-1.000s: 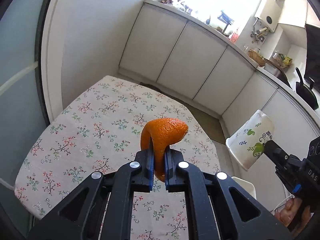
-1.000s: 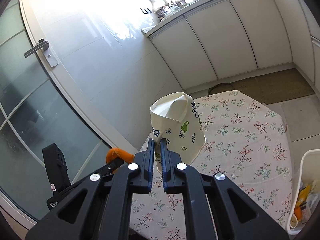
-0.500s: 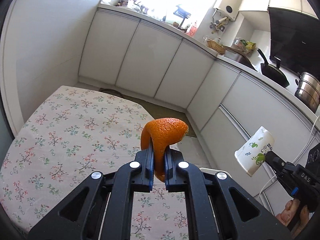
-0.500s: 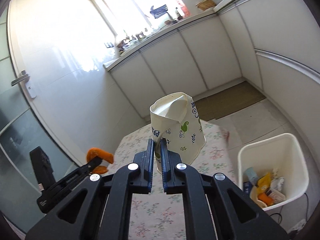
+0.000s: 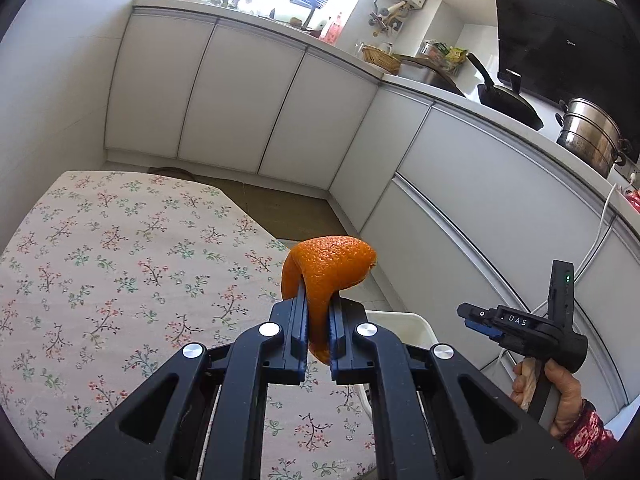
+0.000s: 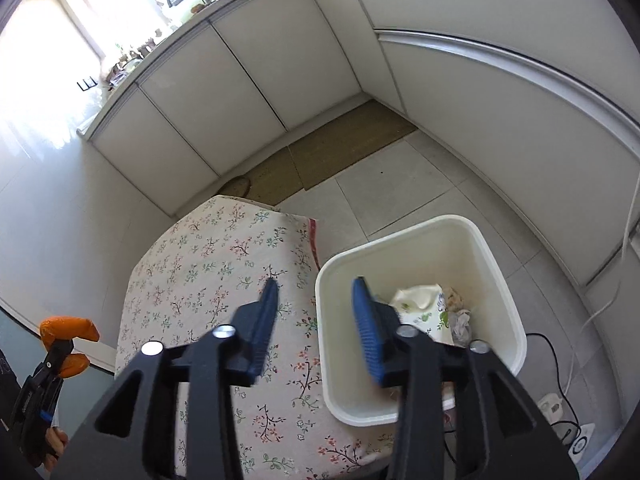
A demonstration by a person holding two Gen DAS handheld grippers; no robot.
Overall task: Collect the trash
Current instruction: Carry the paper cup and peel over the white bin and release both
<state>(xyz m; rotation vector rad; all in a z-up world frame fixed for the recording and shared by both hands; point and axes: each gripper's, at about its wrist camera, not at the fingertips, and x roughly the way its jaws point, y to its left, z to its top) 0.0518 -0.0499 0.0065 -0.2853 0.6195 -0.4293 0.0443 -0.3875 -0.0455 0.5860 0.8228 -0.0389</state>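
My left gripper (image 5: 318, 332) is shut on a curled orange peel (image 5: 328, 268), held above the flowered table (image 5: 100, 260). The same peel (image 6: 68, 330) and left gripper (image 6: 52, 356) show at the far left of the right wrist view. My right gripper (image 6: 316, 288) hangs over the table's edge and the white bin (image 6: 488, 256) with its jaws opening and nothing between them. The crumpled paper cup (image 6: 420, 304), white with green leaves, lies inside the bin among other scraps. In the left wrist view the right gripper (image 5: 466, 314) is empty, held by a hand (image 5: 560, 396).
White kitchen cabinets (image 5: 240, 100) run behind and to the right of the table. A frying pan (image 5: 508, 100) and a steel pot (image 5: 592, 132) stand on the counter. A brown mat (image 6: 340, 148) lies on the tiled floor. Cables and a power strip (image 6: 560, 408) lie beside the bin.
My right gripper swung over the bin and opened, and the paper cup dropped into the bin. The left gripper carried the peel rightward toward the table's edge.
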